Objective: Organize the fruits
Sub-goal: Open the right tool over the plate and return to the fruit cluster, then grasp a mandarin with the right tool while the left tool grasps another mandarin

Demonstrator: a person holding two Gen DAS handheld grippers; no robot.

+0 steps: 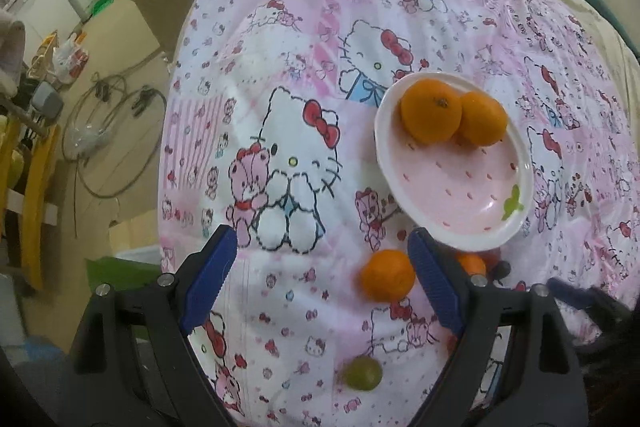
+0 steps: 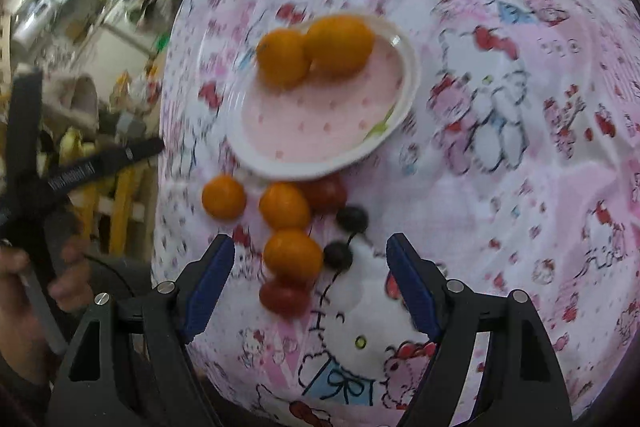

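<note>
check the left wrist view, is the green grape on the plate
No, the green grape lies on the cloth, apart from the plate, which holds only oranges.

Soft, even indoor light; the right wrist view is smeared with motion blur, the left sharper; fisheye bending darkens both edges.

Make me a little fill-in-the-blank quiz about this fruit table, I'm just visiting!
1. The plate holds ____ oranges.
2. The lone grape near the left claw is ____ in colour.
3. In the right wrist view, ____ oranges lie on the cloth outside the plate.
4. Both claws, including the right claw, are ____ and hold nothing.

Missing words: two; green; three; open
</note>
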